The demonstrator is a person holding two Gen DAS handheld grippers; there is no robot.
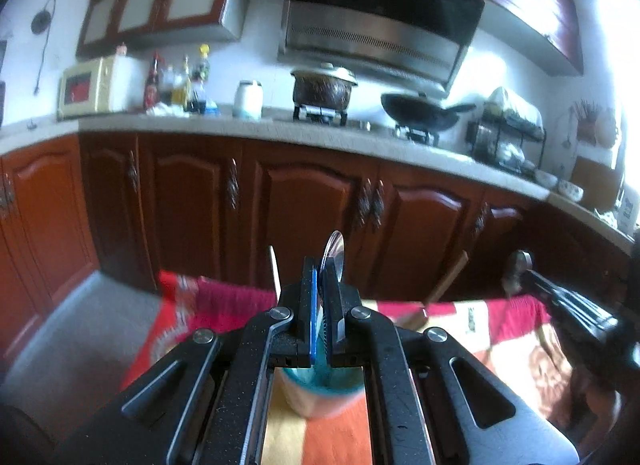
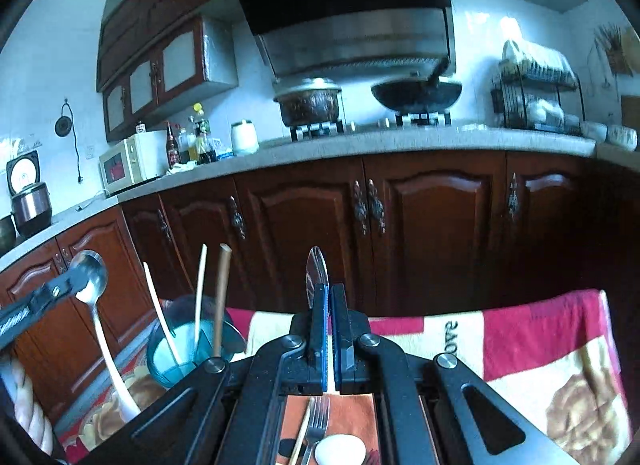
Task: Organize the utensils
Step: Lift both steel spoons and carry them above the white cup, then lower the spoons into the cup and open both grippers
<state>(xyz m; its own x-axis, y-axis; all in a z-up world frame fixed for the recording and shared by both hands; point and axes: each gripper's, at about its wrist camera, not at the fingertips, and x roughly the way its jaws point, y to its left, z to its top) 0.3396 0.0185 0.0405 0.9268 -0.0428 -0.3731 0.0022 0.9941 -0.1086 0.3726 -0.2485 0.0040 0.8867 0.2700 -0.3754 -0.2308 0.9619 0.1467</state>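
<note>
Across the back in both views, a long run of dark wooden cabinets (image 2: 436,221) under a pale counter (image 2: 360,143). Nearer, a red and cream tablecloth (image 2: 540,337), its far edge hanging just before the cabinet doors, with grey floor (image 1: 76,329) open on the left between table and cabinets.

Left gripper (image 1: 322,265) clenched on a spoon (image 1: 335,251), bowl upward and edge-on, directly above a teal cup (image 1: 320,389). Right gripper (image 2: 330,293) clenched on a second spoon (image 2: 316,269), also bowl upward, out over the middle of the cloth and well apart from the cup.

Shown only from the right wrist: the left spoon's long white handle reaching down beside the cup's outer left wall, tip not inside, and a fork (image 2: 318,421), a white spoon (image 2: 340,449) and a thin stick (image 2: 300,439) lying on the cloth beneath the right gripper. Shown only from the left wrist: the floor gap and the cup from straight above.

Counted: two grippers, two held spoons, one cup near the cloth's far left edge, three upright sticks in it, namely a white one (image 2: 160,305), a pale one (image 2: 200,285) and a wooden one (image 2: 222,285); three loose pieces on the cloth.
</note>
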